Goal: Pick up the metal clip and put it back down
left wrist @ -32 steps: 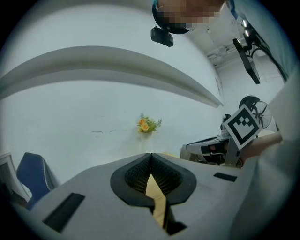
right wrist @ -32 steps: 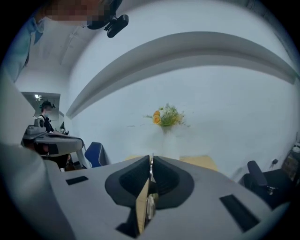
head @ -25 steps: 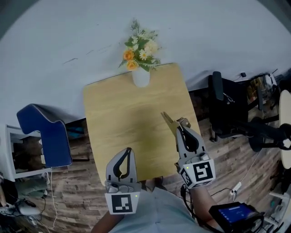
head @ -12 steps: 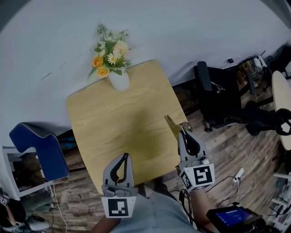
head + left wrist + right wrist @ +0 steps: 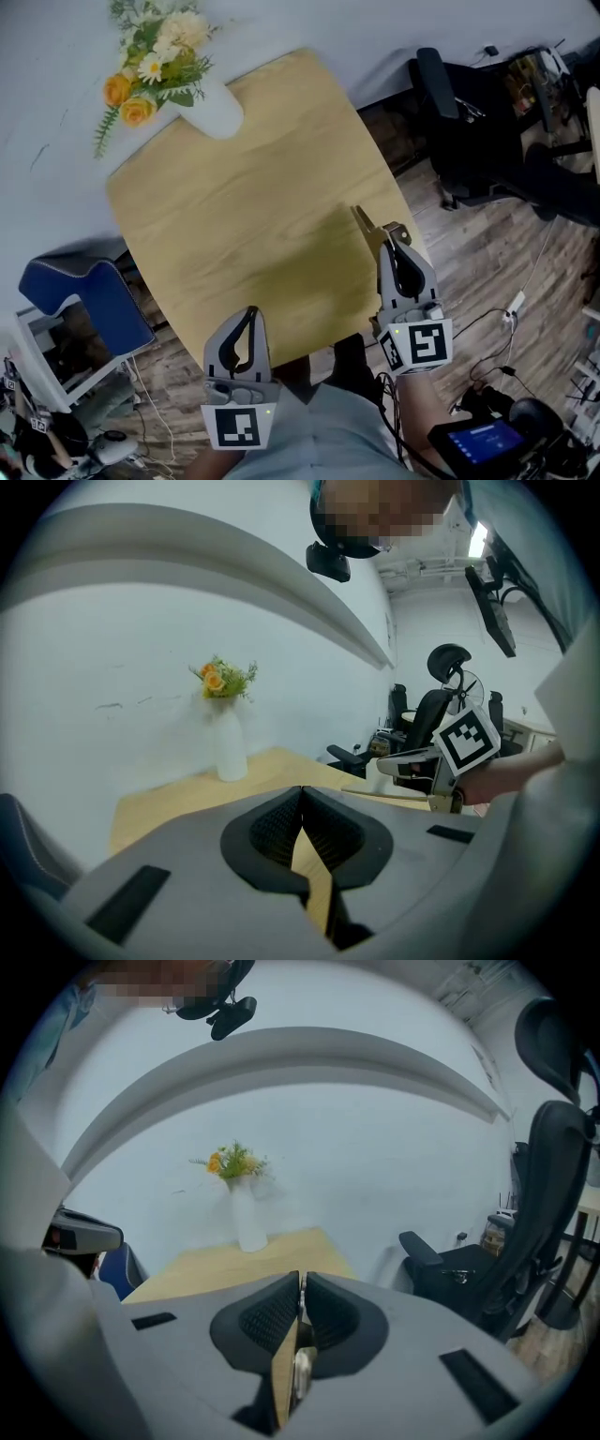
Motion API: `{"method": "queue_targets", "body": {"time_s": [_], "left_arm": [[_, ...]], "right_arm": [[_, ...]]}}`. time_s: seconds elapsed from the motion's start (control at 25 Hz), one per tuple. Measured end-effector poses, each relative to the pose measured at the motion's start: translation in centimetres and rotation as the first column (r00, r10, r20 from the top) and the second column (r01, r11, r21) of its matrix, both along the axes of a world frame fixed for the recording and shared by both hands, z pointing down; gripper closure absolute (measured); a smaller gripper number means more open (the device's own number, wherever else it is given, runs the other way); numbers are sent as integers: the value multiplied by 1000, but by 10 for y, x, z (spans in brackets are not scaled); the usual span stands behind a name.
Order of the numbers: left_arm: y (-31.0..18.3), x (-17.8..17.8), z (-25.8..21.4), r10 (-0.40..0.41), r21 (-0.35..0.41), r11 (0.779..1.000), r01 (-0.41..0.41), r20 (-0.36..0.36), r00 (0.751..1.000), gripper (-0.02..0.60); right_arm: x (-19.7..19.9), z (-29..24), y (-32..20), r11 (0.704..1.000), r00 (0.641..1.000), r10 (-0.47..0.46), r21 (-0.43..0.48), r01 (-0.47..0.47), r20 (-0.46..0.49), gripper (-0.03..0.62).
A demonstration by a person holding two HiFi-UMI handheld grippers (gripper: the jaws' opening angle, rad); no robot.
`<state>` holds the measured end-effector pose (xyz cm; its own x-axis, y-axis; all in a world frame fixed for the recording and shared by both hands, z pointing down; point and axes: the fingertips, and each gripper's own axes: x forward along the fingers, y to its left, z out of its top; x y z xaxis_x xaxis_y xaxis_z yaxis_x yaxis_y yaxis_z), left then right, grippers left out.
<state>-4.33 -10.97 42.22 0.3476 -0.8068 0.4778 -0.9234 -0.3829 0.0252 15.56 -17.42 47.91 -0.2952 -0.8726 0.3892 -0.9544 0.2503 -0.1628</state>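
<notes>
The metal clip (image 5: 368, 223) is a thin brass-coloured piece that sticks out from the tips of my right gripper (image 5: 389, 242), which is shut on it above the right edge of the wooden table (image 5: 244, 216). In the right gripper view the clip (image 5: 298, 1372) shows edge-on between the closed pads. My left gripper (image 5: 251, 311) hovers at the table's near edge, shut with nothing in it. The left gripper view shows its pads meeting (image 5: 302, 794), with the right gripper (image 5: 412, 761) and the clip's blade (image 5: 389, 794) off to the right.
A white vase of flowers (image 5: 214, 108) stands at the table's far corner by the white wall. A blue chair (image 5: 89, 291) is at the left and a black office chair (image 5: 469, 122) at the right. A tablet (image 5: 473, 441) lies on the floor below.
The head view has swung, so the table and vase slid up and left in the picture. Both grippers keep their places; the right one stays shut on the clip.
</notes>
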Motion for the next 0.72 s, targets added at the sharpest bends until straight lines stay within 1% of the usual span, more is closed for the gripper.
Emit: {"method": "queue_targets", "body": {"time_s": [0.2,0.4,0.56,0.72], "left_arm": [[4,6,24,37,-57,998,-35,23,999,563],[8,12,40,60,-90,994,-56,36,998,563],[8,15,45,80,-101,992,-76,43,996,563],[8,22,46,89,-97,992,-84,45,995,563]], "right_arm": [[6,31,9,999,999,34,-37,-33,28,537],[16,50,17,996,997,69,-54,-67,32,537],[28,65,19,991,994,106,-88,-103,28,536],[43,68,18,989,992,126,-81,-125,16,536]]}}
